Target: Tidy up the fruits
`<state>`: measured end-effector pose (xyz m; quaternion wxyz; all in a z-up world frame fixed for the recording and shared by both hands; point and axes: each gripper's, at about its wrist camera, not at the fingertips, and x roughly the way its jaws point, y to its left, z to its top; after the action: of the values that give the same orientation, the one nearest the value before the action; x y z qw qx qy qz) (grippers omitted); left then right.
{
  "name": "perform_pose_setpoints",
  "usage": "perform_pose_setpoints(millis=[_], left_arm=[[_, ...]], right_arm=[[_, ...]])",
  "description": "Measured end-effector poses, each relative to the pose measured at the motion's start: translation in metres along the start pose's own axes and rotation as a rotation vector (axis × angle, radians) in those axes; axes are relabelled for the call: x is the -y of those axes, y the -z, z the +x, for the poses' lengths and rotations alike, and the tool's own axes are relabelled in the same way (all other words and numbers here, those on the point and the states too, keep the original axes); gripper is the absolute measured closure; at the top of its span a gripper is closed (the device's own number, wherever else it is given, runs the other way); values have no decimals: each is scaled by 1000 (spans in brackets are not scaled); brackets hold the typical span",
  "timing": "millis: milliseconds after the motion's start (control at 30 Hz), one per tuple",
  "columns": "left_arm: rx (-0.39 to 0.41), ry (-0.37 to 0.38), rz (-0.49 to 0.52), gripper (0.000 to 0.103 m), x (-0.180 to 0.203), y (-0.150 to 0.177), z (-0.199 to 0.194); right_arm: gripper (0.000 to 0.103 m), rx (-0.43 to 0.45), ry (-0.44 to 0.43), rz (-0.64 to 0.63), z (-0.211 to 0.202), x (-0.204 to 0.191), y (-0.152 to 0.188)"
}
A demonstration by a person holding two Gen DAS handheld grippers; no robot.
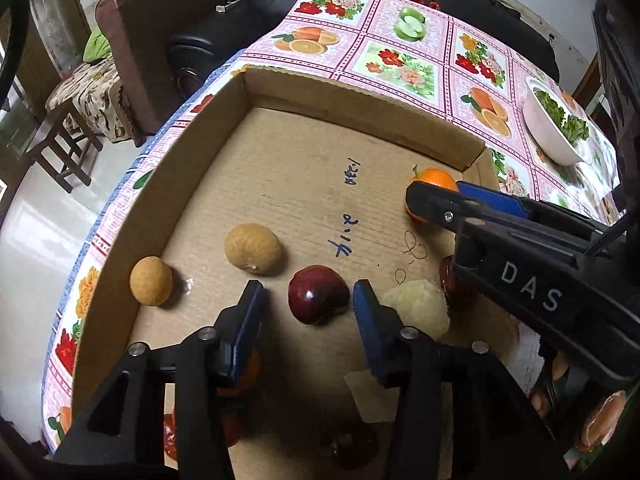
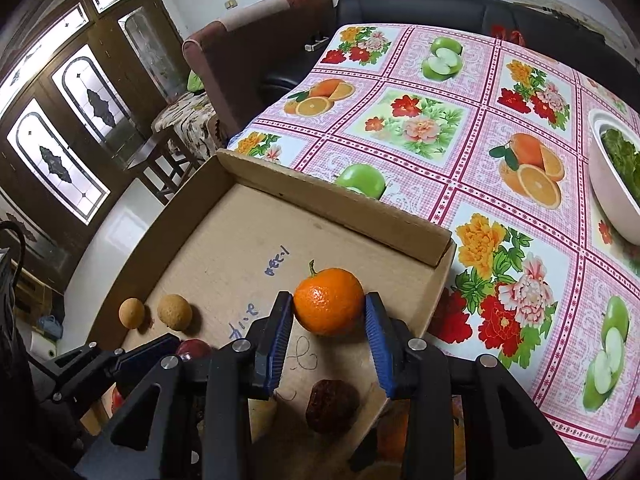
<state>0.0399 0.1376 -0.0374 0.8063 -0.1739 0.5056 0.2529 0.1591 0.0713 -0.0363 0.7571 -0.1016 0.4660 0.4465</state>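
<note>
The left gripper [image 1: 306, 294] points down into a shallow cardboard tray [image 1: 360, 118]; its blue pads stand apart with a dark red fruit [image 1: 318, 299] lying on the tray floor between them; there is a clear gap on the left side of the fruit, and the right pad is just beside it, so the jaws are open and press on nothing.

The right gripper [image 2: 328, 318] reaches toward the far right corner of the same tray; a small orange [image 2: 329, 301] with a short green stem sits between its two blue pads; the left pad touches the orange's side and the right pad meets its other side, so the jaws look clamped on the orange; whether the orange rests on the tray floor or is lifted off it cannot be told.

Left of the red fruit lie two tan round fruits [image 1: 253, 249], one near the tray's left wall; a pale yellow piece [image 1: 418, 306] lies just right of the left gripper; a wrinkled brown date [image 2: 333, 405] lies under the right gripper, nearer the camera than the orange.

The tray stands on a pink tablecloth [image 2: 440, 92] printed with flowers and fruit; a white bowl [image 2: 610, 200] of green leaves stands well apart at the right.
</note>
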Motion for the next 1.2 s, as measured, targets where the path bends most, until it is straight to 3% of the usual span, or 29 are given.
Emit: perform_pose_setpoints(millis=[133,567,800,867,1100,1200], left_arm=[[23,3,0,58,-1,5,-12],[104,32,-32,58,-17,45,-69],[129,22,-46,56,-28,69,-91],[139,14,-47,55,-31,78,-97],[180,-22,-39,55,-37,104,-119],[191,-21,-37,46,-40,113,-126]], right_arm=[[57,18,-2,-3,-9,-1,0],[49,69,-45,-79,-63,-18,20],[44,74,-87,-164,-84,-31,44],[38,75,-97,-194,-90,-34,51],[36,87,-130,-345,-109,-45,79],[36,98,-147,-401,-117,-49,91]])
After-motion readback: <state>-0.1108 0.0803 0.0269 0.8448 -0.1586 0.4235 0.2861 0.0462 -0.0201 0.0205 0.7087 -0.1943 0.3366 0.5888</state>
